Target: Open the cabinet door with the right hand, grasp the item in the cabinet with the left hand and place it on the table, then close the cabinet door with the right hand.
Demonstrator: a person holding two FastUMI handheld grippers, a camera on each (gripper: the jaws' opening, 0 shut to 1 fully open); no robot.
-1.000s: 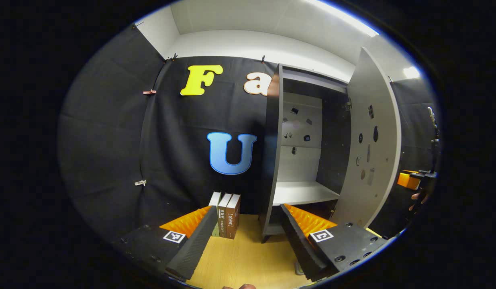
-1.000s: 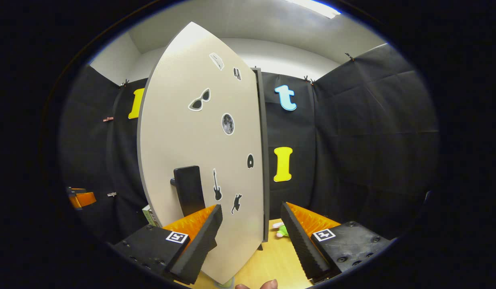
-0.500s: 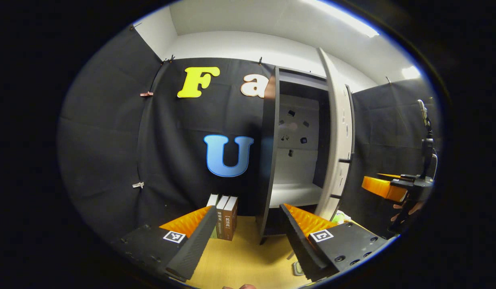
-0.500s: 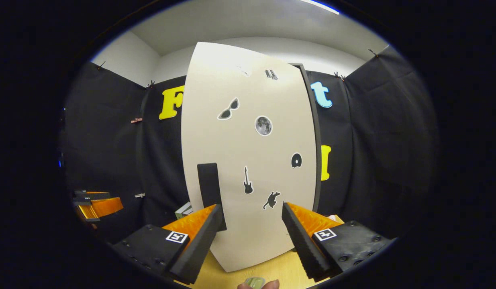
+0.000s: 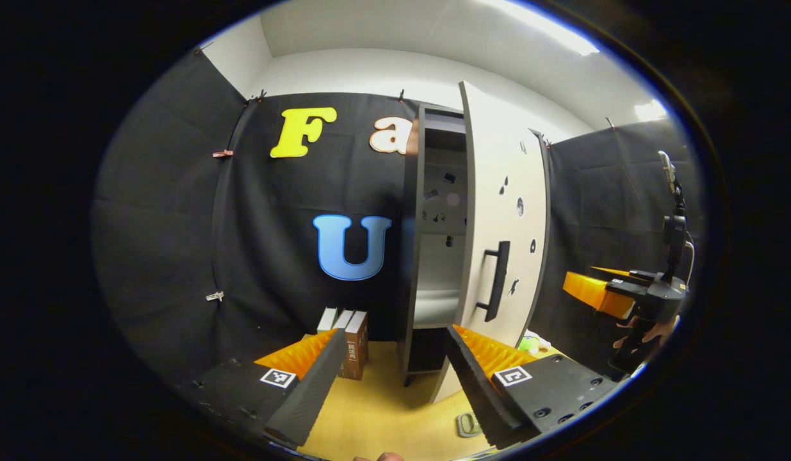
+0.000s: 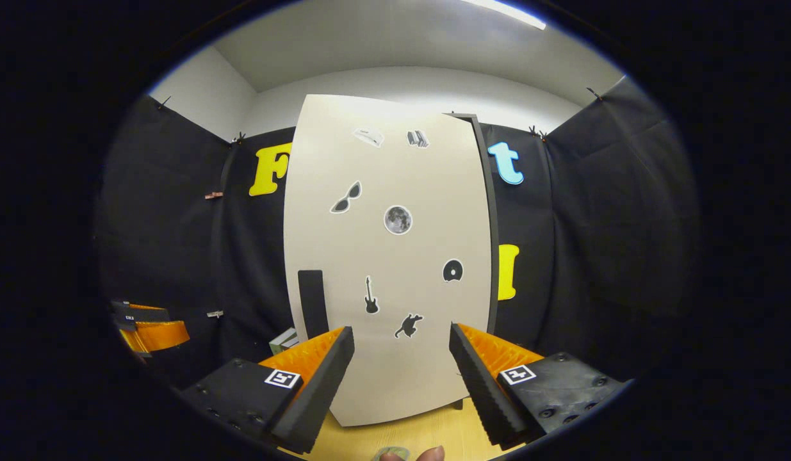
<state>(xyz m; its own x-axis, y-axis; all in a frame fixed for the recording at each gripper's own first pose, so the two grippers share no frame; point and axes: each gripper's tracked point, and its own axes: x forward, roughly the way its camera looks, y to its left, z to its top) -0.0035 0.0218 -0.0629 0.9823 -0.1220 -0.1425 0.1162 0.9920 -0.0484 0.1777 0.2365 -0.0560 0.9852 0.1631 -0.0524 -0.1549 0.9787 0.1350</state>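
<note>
Cabinet door [image 6: 395, 256]: nearly shut, a narrow gap left at its handle edge; a flat, stiff, pale matte panel with small stickers, likely light on its hinges.
Handle [image 5: 496, 280]: dark straight bar standing off the door; the firm place to grip, though a push on the flat face should finish the closing.
Cabinet [image 5: 413, 243]: dark carcass, pale shelf inside, standing on the bench [image 5: 382, 410].
Item: probably the small green soft thing [image 5: 530, 344] on the wooden bench right of the cabinet; too small to be sure.
Right claw [image 6: 401, 358]: wide, holding nothing, facing the door.
Left claw [image 5: 395, 362]: wide, holding nothing.
Books [image 5: 350, 333]: upright beside the cabinet.
</note>
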